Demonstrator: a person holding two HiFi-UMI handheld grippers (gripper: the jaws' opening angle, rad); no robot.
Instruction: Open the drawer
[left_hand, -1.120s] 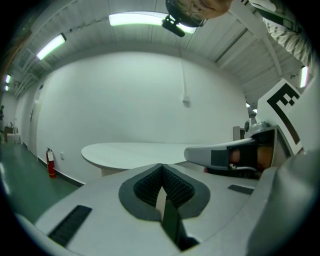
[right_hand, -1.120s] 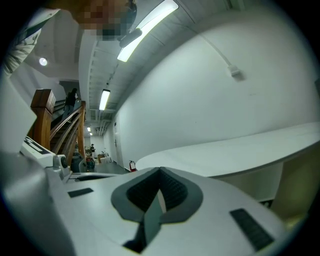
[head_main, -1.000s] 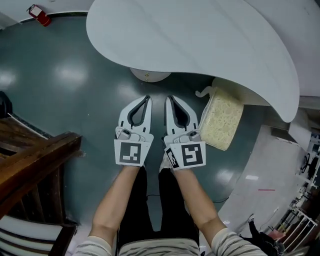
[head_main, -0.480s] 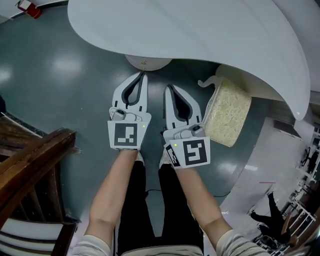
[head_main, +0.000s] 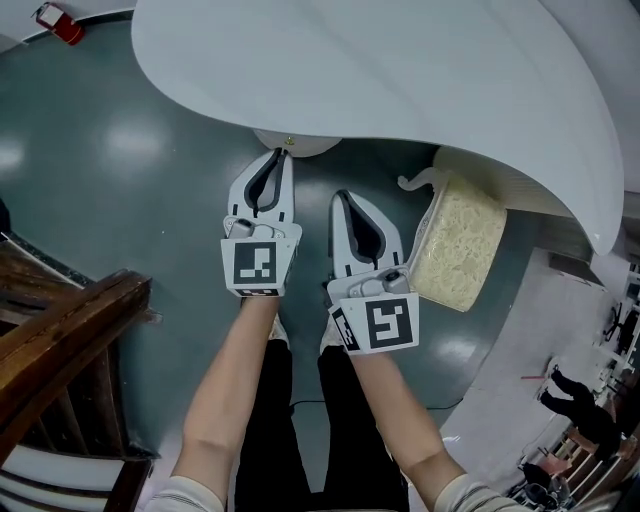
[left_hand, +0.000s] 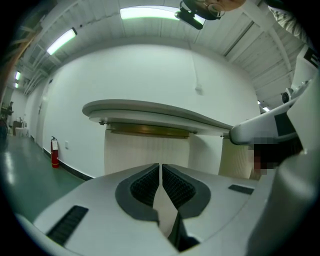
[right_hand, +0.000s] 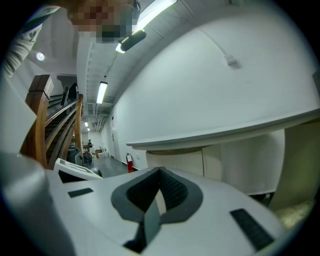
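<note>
Left tongs (left_hand: 160, 166) and right tongs (right_hand: 160, 171) closed, empty; brass-coloured strip (left_hand: 150, 131) under tabletop (left_hand: 150, 111) in left gripper view, not head view.

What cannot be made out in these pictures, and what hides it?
Drawer: no front or handle shows; in the head view the white curved tabletop covers what lies beneath it.
Cream ribbed base: left gripper view, lower part hidden behind the shut left tool.
Beige rough-textured block: head view, far end under the tabletop; its nature unclear.
</note>
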